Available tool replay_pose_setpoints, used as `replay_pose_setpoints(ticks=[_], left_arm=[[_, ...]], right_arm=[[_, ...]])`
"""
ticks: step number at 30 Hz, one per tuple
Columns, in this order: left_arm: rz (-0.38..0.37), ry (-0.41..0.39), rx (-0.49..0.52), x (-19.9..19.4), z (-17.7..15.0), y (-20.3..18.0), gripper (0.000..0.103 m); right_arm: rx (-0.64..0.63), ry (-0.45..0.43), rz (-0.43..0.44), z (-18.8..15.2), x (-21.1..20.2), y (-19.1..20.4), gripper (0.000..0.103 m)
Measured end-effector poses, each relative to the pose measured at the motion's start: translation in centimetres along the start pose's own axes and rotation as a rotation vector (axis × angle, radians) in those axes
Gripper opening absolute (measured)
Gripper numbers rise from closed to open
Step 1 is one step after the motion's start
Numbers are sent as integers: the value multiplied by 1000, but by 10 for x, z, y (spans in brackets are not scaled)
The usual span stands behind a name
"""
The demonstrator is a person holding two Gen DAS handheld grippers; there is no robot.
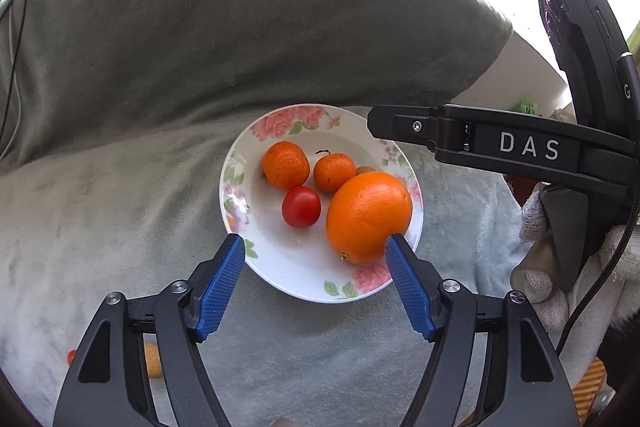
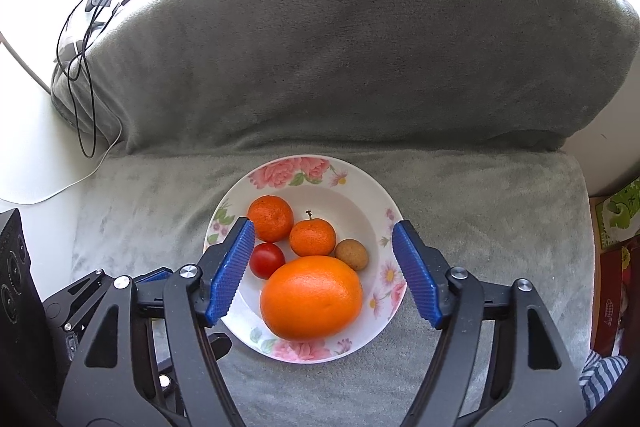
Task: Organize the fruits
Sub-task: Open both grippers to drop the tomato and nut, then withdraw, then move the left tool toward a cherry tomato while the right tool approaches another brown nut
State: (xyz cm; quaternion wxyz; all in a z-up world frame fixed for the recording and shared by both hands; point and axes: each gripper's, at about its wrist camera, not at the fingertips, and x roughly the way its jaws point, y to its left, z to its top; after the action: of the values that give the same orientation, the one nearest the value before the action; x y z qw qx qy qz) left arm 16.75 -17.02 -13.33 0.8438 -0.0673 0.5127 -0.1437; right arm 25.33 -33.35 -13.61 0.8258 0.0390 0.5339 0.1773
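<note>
Left wrist view first: the left claw (image 1: 316,247) tilts steeply down over a white, flower-rimmed ceramic plate (image 1: 280,267), and its blue ribbed pads (image 1: 224,283) stand wide apart with nothing pinched between them. The right-side pad's tip sits right at the edge of the big smooth orange (image 1: 368,215), though I can't tell if it actually touches. That orange lies on the plate's right side. Behind it are two small bumpy tangerines (image 1: 286,165), side by side, and a shiny red cherry tomato (image 1: 301,207) sits just in front of them. The plate rests on a soft grey fleece blanket (image 1: 120,227) over a cushioned seat. The other black gripper reaches in from the right, held by a hand in a white knit glove (image 1: 536,291).

Right wrist view: the right claw (image 2: 324,255) also points steeply down above the plate (image 2: 384,223), open wide and gripping nothing. Its pads (image 2: 232,275) straddle the fruit without touching any. The orange (image 2: 311,297) is nearest, the tomato (image 2: 267,260) to its left, the tangerines (image 2: 312,237) behind. A small brownish, rough-skinned round fruit (image 2: 351,254) sits just right of the tangerines.
</note>
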Motion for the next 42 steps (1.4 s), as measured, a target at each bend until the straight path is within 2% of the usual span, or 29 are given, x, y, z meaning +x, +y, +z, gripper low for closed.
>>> replay_pose_setpoints(ticks=[21, 33, 42], left_arm=[[26, -22, -4, -14, -6, 3, 75], [52, -53, -53, -46, -23, 30, 75], [106, -83, -86, -80, -53, 60, 75]], right_arm=[[11, -24, 31, -10, -20, 10, 74], [-2, -39, 76, -19, -38, 32, 74], [-21, -33, 138, -33, -47, 56, 74]])
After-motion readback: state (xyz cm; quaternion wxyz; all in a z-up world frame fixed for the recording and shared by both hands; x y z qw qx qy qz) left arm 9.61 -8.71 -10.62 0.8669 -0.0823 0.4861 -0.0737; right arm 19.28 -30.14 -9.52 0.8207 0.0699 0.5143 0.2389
